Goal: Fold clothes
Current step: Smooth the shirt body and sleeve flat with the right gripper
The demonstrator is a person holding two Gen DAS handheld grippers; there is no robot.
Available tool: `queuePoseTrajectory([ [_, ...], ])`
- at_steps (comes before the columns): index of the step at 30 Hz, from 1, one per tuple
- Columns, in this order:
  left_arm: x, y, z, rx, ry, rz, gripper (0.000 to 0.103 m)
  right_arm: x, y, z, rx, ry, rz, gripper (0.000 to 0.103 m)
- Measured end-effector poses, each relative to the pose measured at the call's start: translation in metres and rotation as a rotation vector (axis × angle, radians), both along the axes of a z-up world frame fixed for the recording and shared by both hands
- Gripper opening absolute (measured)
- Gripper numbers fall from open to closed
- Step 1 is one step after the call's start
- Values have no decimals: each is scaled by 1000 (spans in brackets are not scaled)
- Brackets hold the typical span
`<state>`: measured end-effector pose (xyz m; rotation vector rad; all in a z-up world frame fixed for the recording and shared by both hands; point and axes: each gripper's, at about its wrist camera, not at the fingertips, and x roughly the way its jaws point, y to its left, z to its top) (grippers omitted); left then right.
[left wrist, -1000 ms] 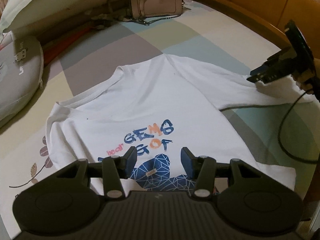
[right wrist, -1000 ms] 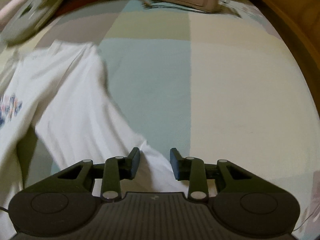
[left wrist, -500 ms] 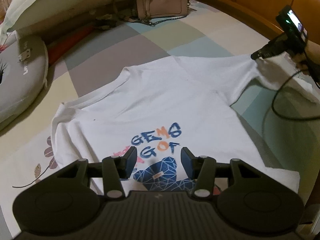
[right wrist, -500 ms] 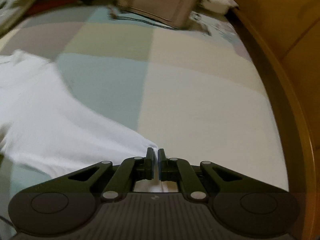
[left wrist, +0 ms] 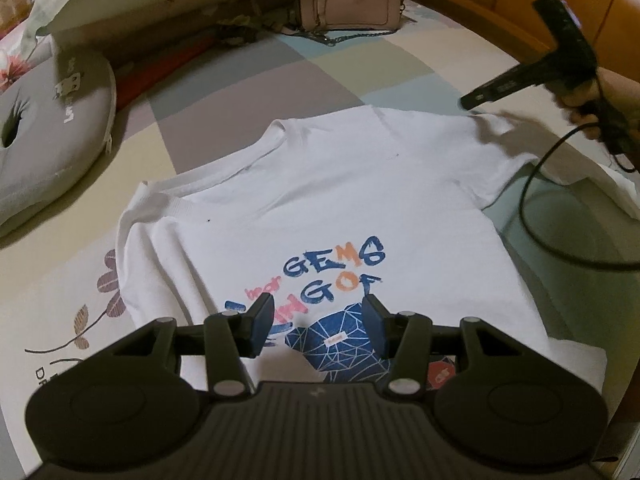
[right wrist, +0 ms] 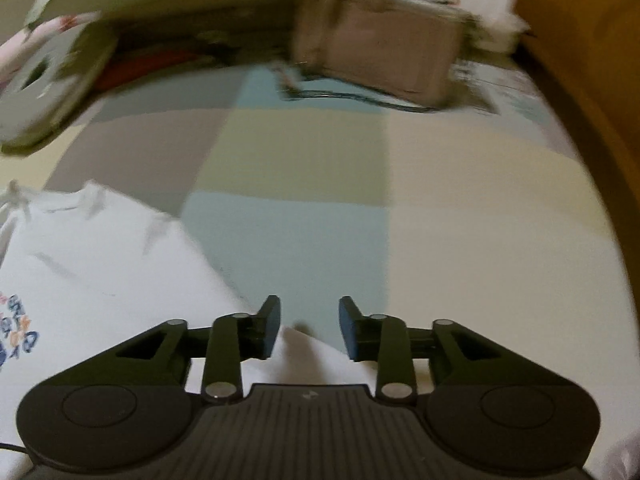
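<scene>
Half a second ago the right tongs (right wrist: pixel 308 328) were pinched shut on the sleeve end of the white T-shirt (left wrist: pixel 340 200); now their jaws stand apart with nothing between them, and that sleeve has dropped back toward the shirt's shoulder, the right-wrist view blurred by the swing. The bed (left wrist: pixel 352 64), covered in a sheet of pastel colour blocks, carries the shirt print-side up, body spread flat, collar toward the pink handbag (left wrist: pixel 348 0), a grey cushion (left wrist: pixel 52 120) well off to its left. The right sleeve (left wrist: pixel 520 148) lies rumpled, partly doubled on itself. The left tongs (left wrist: pixel 318 330) hover released above the blue printed graphic (left wrist: pixel 340 340), grasping nothing. The shirt looks like light, limp cotton: it should drape, crease and slide a little on the sheet. A hold is best taken at doubled, firmer edges such as a sleeve hem, shoulder seam or bottom hem.
</scene>
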<state>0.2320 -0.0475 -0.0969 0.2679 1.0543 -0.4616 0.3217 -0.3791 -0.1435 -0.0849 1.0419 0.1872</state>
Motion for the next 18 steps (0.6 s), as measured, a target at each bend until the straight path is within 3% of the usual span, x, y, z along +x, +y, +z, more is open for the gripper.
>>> queuePoseTrajectory([
  [5,0,8,-3,1,8,17,50,2,24,-24,-76,68,146,47],
  [10,1,17,-8,-1,19,57,50,-5,31,-25,-129,65,230,47],
  [11,1,18,-8,-1,17,59,50,-2,32,-25,-125,79,235,42],
  [12,1,18,-7,-3,16,61,50,2,31,-25,-112,92,245,15],
  [13,1,18,-6,-5,14,61,50,3,31,-26,-95,107,247,7],
  [18,3,18,-3,-6,0,63,50,9,28,-20,-115,34,172,9],
])
